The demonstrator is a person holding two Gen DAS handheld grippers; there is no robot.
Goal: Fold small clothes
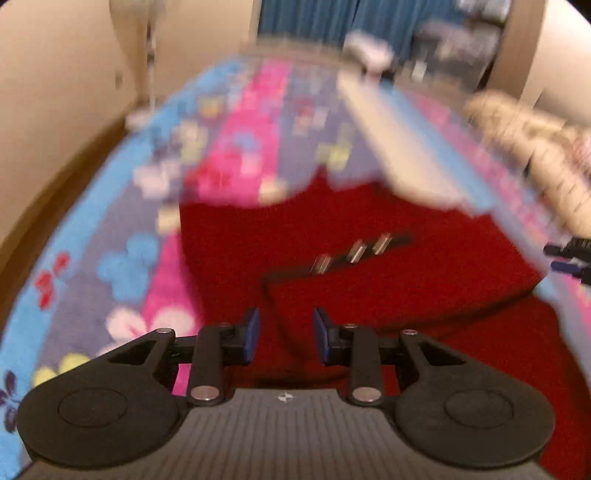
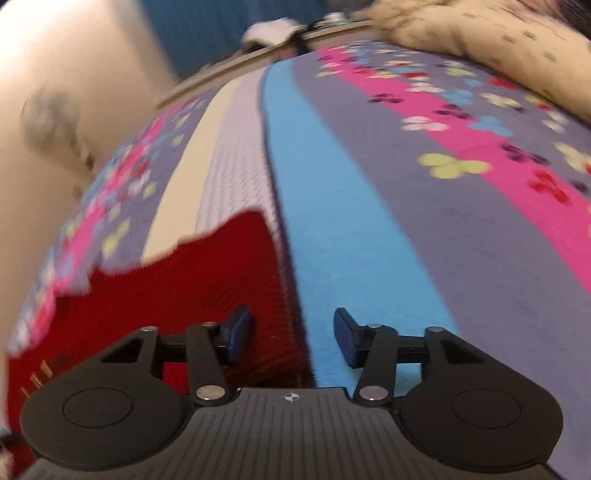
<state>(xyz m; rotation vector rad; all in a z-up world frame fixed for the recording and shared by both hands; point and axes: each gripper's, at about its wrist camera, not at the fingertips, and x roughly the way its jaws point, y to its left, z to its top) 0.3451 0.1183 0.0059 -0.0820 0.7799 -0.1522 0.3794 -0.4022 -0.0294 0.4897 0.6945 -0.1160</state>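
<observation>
A red knit garment with a dark strip of metal clasps lies flat on a flowered, striped bedspread. My left gripper is open and empty, just above the garment's near part. In the right wrist view the garment shows at the lower left, its right edge running between the fingers. My right gripper is open and empty over that edge, its left finger above the red cloth and its right finger above the blue stripe. The right gripper's tips also show at the left wrist view's right edge.
A cream patterned pillow lies at the bed's far right. A blue curtain hangs behind the bed. Cream walls stand at the left. A white object sits at the bed's far end. Both views are motion-blurred.
</observation>
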